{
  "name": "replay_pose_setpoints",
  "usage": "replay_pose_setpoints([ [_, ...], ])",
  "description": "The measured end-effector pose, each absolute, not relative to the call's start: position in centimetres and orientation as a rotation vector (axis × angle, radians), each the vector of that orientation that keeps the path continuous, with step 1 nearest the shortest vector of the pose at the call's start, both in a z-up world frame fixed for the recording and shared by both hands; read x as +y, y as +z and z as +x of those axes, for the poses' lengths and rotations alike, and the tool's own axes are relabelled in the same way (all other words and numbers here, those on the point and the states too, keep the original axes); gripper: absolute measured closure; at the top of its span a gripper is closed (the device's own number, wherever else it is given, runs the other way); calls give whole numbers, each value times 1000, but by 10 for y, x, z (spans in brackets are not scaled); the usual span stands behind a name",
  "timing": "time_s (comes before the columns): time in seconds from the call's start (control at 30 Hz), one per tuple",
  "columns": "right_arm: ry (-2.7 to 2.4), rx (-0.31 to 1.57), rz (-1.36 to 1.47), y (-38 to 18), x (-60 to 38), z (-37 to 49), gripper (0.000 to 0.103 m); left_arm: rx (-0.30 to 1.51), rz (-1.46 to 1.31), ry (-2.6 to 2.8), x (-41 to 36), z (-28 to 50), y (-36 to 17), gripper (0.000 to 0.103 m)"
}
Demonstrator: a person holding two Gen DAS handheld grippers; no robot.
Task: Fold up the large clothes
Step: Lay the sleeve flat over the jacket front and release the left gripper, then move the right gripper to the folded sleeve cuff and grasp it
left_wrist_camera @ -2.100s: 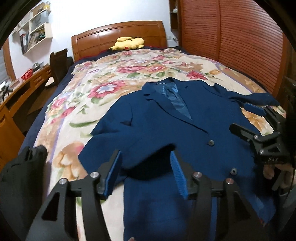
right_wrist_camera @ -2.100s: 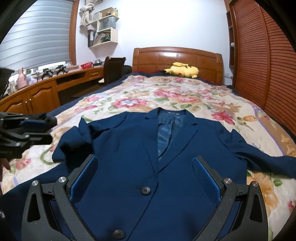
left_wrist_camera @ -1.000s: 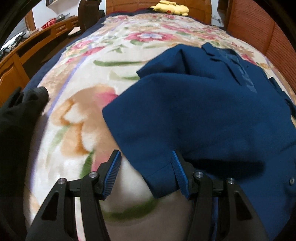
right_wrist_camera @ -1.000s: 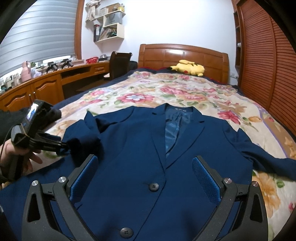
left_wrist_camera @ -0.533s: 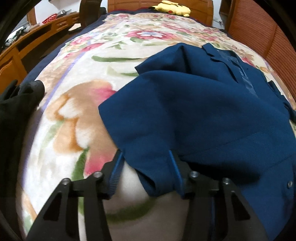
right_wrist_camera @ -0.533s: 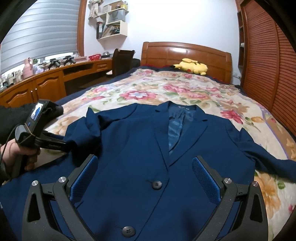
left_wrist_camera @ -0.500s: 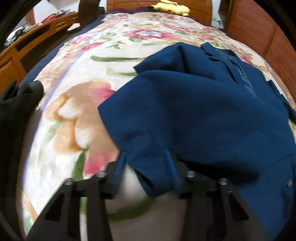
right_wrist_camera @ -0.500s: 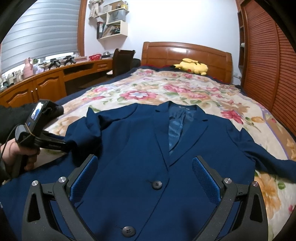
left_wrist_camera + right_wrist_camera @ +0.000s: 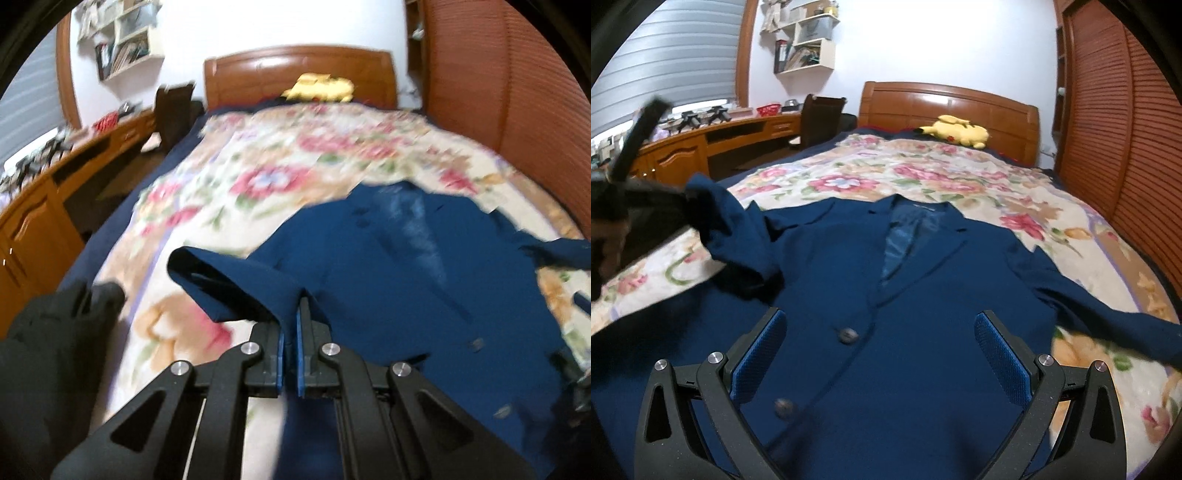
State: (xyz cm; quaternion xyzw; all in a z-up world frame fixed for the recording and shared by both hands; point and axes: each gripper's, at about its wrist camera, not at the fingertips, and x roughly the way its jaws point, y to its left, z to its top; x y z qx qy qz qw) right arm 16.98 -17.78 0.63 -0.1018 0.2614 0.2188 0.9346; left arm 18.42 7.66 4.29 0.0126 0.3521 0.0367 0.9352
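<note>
Jacket [image 9: 388,266], navy, lies front-up on the flowered blanket [image 9: 229,192] of a bed. Left wrist view, blurred: left gripper [image 9: 290,325] with fingers pressed together, pinching the sleeve [image 9: 236,284], which hangs lifted off the blanket. Right wrist view: right gripper [image 9: 881,354] with fingers spread wide above the jacket's buttoned front, gripping nothing; yellow plush toy [image 9: 956,134] by the wooden headboard [image 9: 945,107].
</note>
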Motion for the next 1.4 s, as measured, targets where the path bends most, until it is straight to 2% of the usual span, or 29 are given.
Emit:
replay_pose_setpoints([
  [0.37, 380, 544, -179, 7, -233, 160, 0, 607, 140, -133, -48, 185, 122, 103],
  [0.63, 358, 542, -164, 10, -251, 158, 0, 636, 193, -225, -99, 179, 130, 100],
  [0.8, 358, 541, -159, 10, -254, 158, 0, 645, 210, -269, -112, 165, 124, 85],
  [0.87, 361, 540, -155, 11, -255, 157, 0, 652, 176, -294, -106, 156, 120, 74],
  [1.13, 383, 548, -153, 10, -251, 157, 0, 657, 100, -306, -71, 126, 92, 53],
  [1.3, 422, 568, -138, 7, -244, 158, 3, 670, 61, -259, -39, 110, 74, 49],
  [1.37, 431, 572, -138, 6, -241, 158, 7, 675, 50, -239, -28, 104, 68, 49],
  [1.4, 438, 575, -139, 6, -239, 158, 11, 675, 40, -222, -20, 99, 63, 49],
])
